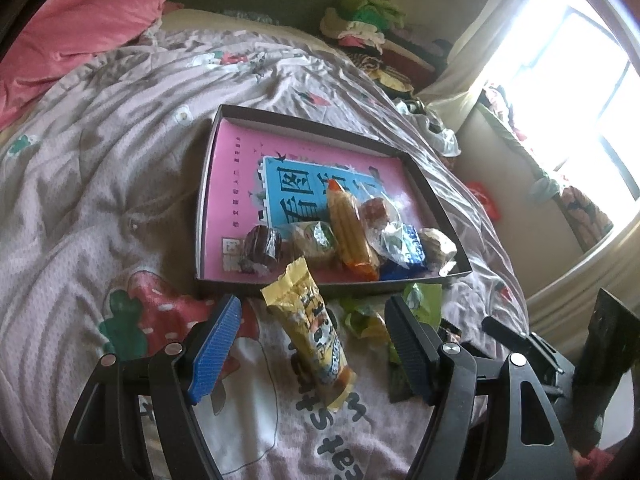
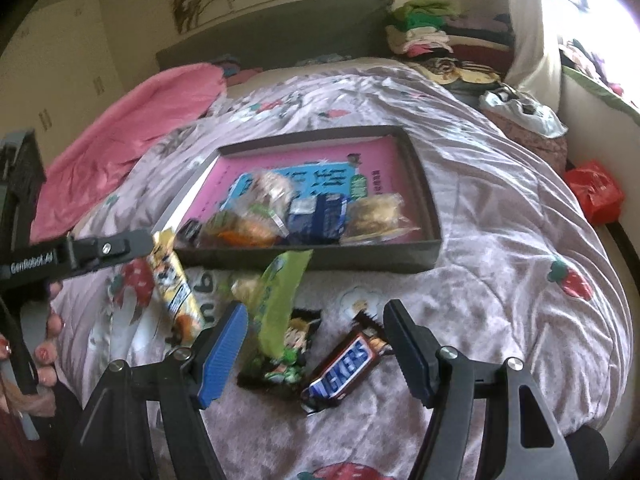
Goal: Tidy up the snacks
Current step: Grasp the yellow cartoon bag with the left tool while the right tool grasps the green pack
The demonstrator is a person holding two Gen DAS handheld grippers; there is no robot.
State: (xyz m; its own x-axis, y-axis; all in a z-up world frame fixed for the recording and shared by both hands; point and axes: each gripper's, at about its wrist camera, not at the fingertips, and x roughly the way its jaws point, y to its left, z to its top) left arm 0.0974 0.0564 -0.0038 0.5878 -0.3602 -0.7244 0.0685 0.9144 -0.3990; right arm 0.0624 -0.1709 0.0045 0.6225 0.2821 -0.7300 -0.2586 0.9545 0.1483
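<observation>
A shallow dark box point(image 1: 332, 283) point(image 2: 304, 258) lined with a pink book lies on the bed, with several wrapped snacks piled at its near end. In front of it, on the quilt, lie a yellow snack bar point(image 1: 310, 332) point(image 2: 174, 290), a green packet point(image 1: 424, 300) point(image 2: 278, 300), a dark cartoon packet point(image 2: 290, 356) and a Snickers bar point(image 2: 346, 364). My left gripper point(image 1: 314, 344) stands open over the yellow bar, its pads apart from the wrapper. My right gripper point(image 2: 316, 344) is open above the Snickers bar and dark packet, touching neither.
The quilt point(image 1: 100, 200) is rumpled, with a pink blanket point(image 1: 76, 36) at the far left. Folded clothes point(image 2: 424, 32) are stacked at the head of the bed. A red bag point(image 2: 596, 192) lies beside the bed, by the window wall. A hand point(image 2: 44, 344) holds the left gripper's frame.
</observation>
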